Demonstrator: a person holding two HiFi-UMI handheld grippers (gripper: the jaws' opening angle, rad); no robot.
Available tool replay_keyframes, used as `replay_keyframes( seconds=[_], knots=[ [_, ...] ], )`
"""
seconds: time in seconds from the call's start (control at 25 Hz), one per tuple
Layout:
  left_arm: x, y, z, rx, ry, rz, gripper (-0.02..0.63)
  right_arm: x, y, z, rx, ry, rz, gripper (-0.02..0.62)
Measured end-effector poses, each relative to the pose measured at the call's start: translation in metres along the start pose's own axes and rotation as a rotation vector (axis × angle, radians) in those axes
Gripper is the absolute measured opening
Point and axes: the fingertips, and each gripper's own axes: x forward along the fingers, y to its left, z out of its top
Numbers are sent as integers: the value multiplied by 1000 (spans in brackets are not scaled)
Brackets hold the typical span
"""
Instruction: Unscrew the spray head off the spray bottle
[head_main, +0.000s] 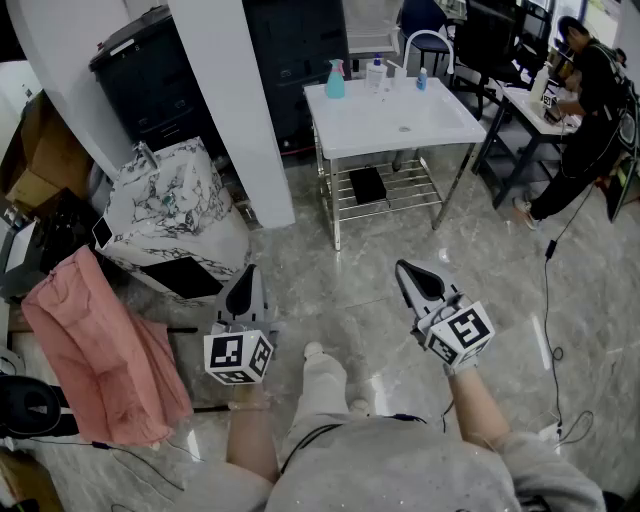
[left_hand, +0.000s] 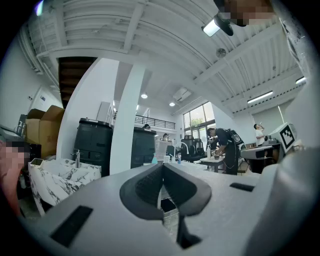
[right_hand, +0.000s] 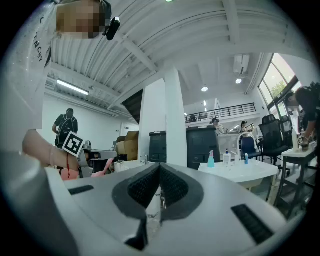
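A glossy grey stone-look floor runs through an open workroom, past a white square column (head_main: 232, 110) to a white rectangular table on a steel frame (head_main: 440, 128). The task's thing, a small teal plastic spray bottle with a trigger head (head_main: 335, 78), stands upright near the table's far left corner, well apart from both claws.

The left gripper (head_main: 245, 280) and the right gripper (head_main: 412, 278) hang over the floor in front of the person, each with its jaws pressed together on nothing.

The bottle is probably light and thin-walled, smooth enough to slip or tip. It likely wants one claw around the body and the other on the collar under the head, without crushing.

Near it stand a pale clear bottle (head_main: 376, 72) and a small blue bottle (head_main: 421, 79). How full any of them is cannot be told. Behind the column stands a large black lidded bin (head_main: 150, 70), its inside unseen.
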Motion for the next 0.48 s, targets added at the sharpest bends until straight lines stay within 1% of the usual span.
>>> replay_keyframes(
  seconds=[0.16, 0.28, 0.48],
  knots=[
    [28, 15, -13, -34, 7, 5, 5, 26, -22, -14, 18, 21, -10, -2],
    [51, 27, -19, -35, 27, -7, 5, 53, -40, -23, 34, 34, -26, -2],
    [108, 61, -24, -56, 40, -19, 5, 104, -70, -30, 31, 53, -53, 0]
  ],
)
